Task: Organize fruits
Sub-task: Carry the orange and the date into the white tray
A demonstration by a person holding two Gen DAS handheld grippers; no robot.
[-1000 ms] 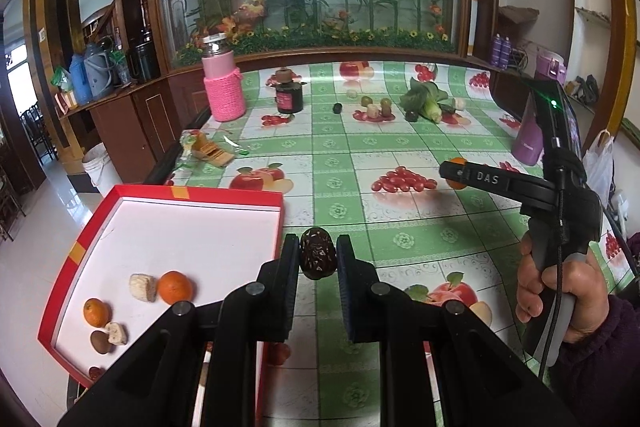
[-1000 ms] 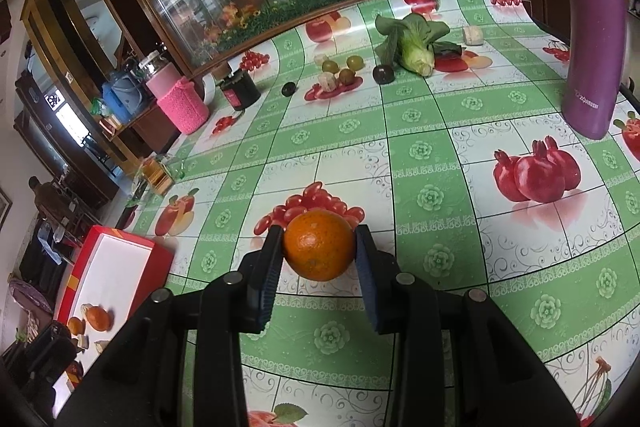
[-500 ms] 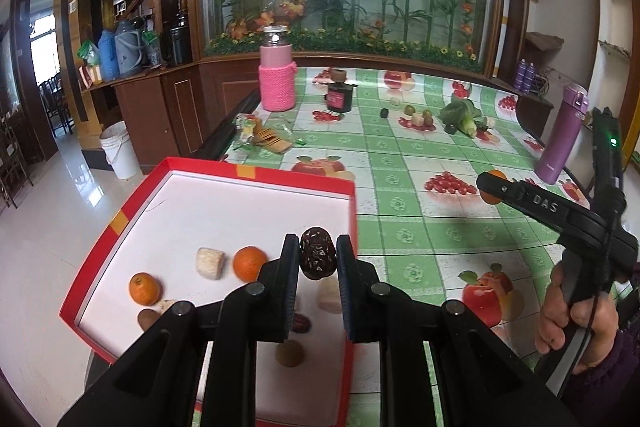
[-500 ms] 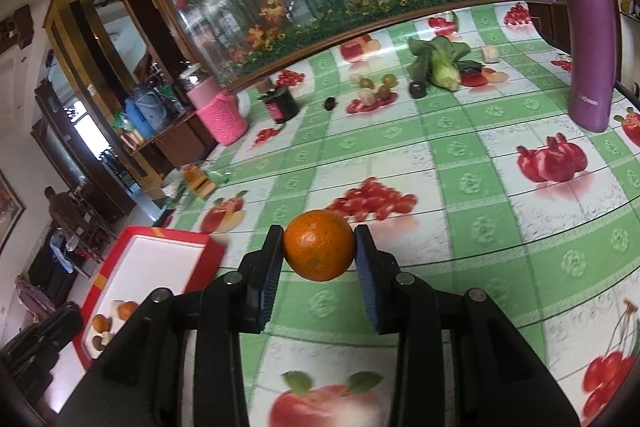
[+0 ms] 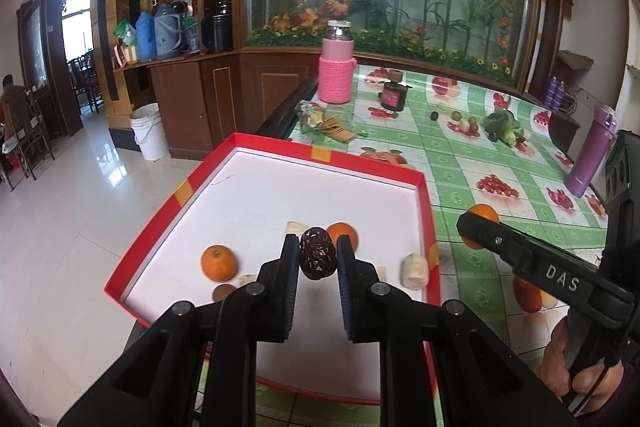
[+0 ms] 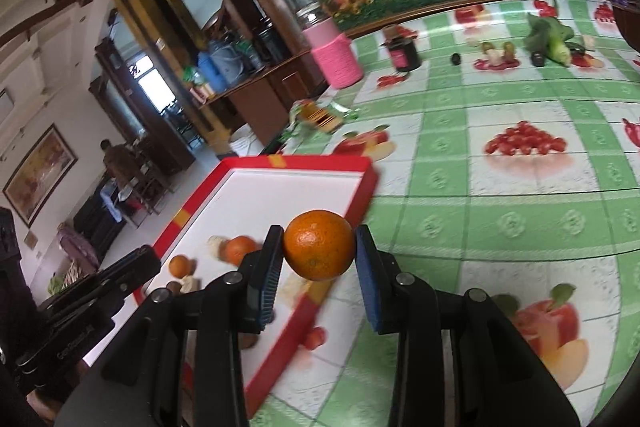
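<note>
Orange (image 6: 319, 245) pinched in right tongs (image 6: 316, 263); dark wrinkled fruit (image 5: 317, 259) pinched in left tongs (image 5: 318, 267).

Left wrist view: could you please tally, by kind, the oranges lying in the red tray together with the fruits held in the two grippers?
Oranges: 3 (two oranges in the red tray, one held orange in the right gripper)
Dark wrinkled fruit: 1 (in the left gripper)
Total: 4
</note>
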